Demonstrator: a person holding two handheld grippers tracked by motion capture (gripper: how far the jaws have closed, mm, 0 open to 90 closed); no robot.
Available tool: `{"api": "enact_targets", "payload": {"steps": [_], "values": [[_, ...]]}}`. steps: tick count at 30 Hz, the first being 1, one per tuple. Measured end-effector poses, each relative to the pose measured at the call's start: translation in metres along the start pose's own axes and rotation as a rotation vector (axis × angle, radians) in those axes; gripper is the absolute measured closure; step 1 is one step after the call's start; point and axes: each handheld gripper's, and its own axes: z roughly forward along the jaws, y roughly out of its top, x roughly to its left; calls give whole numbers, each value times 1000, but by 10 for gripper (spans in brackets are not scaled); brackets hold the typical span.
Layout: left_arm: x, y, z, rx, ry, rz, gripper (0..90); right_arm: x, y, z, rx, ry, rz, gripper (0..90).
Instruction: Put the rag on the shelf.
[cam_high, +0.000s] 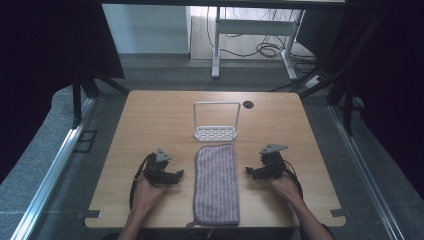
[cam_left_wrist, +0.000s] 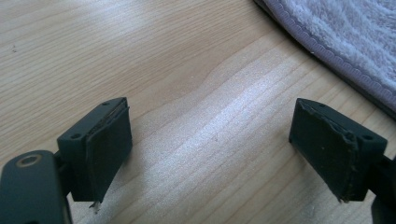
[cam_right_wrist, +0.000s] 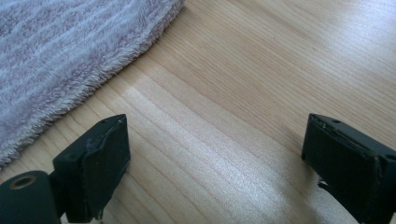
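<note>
Two tools rest on the table (cam_high: 150, 115), left tool (cam_high: 179, 173) and right tool (cam_high: 248, 171) both spread wide and empty, flanking the towel (cam_high: 216, 182) lying flat along the near edge, seemingly poised to grasp its sides

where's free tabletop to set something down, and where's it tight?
Free: the wide wood left of the white rack, beyond the left gripper; likewise right of the rack, beyond the right gripper, short of the cable hole. Tight: the centre strip, where the striped towel nearly reaches the rack.
</note>
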Motion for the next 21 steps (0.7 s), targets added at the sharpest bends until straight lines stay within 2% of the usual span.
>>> {"api": "enact_targets", "payload": {"steps": [7, 12, 14, 17, 18, 21], "values": [[-2, 7, -3, -6, -31, -1, 152, -1, 5, -5, 16, 5, 24, 120], [-4, 15, -5, -7, -43, 26, 179, -3, 11, -8, -4, 16, 46, 130], [-5, 21, -5, -15, -50, 41, 199, -2, 15, -9, 1, 1, 62, 131], [-7, 27, -5, -16, -59, 52, 215, 0, 20, -9, 1, -2, 60, 133], [-9, 32, -4, -18, -61, 66, 215, 1, 22, -9, 1, 2, 61, 134], [-11, 38, -2, -21, -65, 73, 221, 2, 26, -8, 0, 19, 70, 134]]}}
